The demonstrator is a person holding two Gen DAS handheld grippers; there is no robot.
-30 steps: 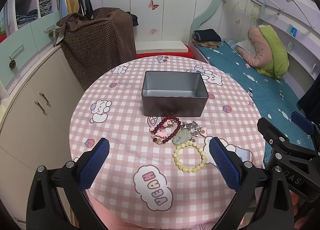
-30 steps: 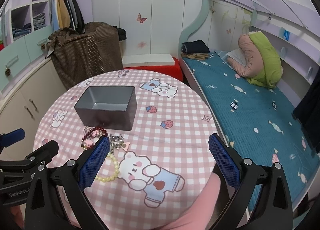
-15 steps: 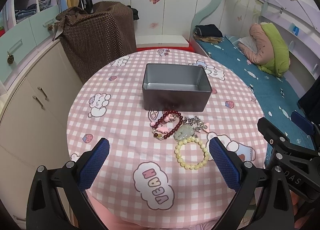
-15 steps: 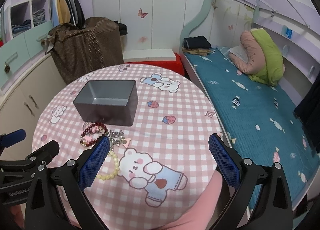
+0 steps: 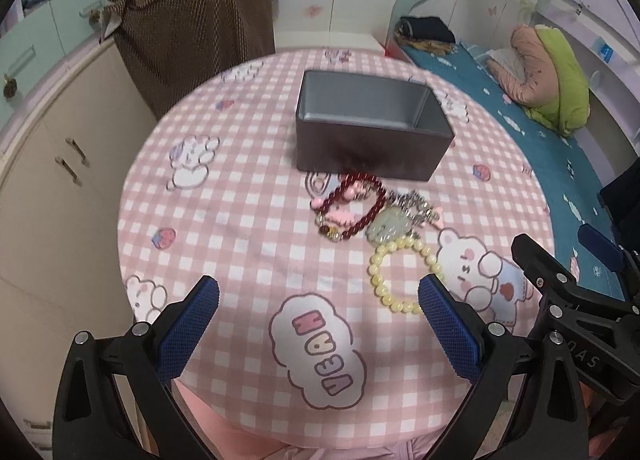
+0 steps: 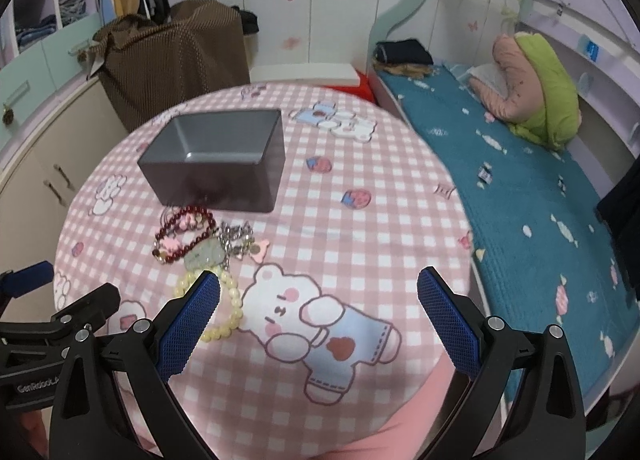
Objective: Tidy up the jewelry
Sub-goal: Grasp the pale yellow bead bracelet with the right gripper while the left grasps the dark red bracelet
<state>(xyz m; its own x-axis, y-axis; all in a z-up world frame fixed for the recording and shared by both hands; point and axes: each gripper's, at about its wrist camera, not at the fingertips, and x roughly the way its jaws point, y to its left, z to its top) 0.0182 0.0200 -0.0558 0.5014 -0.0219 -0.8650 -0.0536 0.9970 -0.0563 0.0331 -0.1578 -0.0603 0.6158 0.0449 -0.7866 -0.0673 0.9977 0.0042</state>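
An open, empty grey metal box point(image 5: 370, 132) stands on a round table with a pink checked cloth point(image 5: 248, 228); it also shows in the right wrist view point(image 6: 218, 158). In front of it lies a heap of jewelry: a dark red bead bracelet point(image 5: 354, 206), a pale green pendant point(image 5: 388, 225), a silver chain point(image 5: 414, 204) and a yellow bead bracelet point(image 5: 400, 274). My left gripper point(image 5: 318, 302) is open and empty above the table's near edge. My right gripper point(image 6: 318, 300) is open and empty, its left finger over the yellow bracelet point(image 6: 224, 312).
A bed with a teal cover point(image 6: 520, 188) lies to the right. Cream cabinets point(image 5: 52, 180) stand to the left. A brown dotted bag point(image 5: 192, 32) sits behind the table. The right gripper shows at the right edge of the left wrist view point(image 5: 576, 300).
Both grippers have moved forward and lower toward the table. The box and the jewelry look larger and nearer. Nothing on the table has moved.
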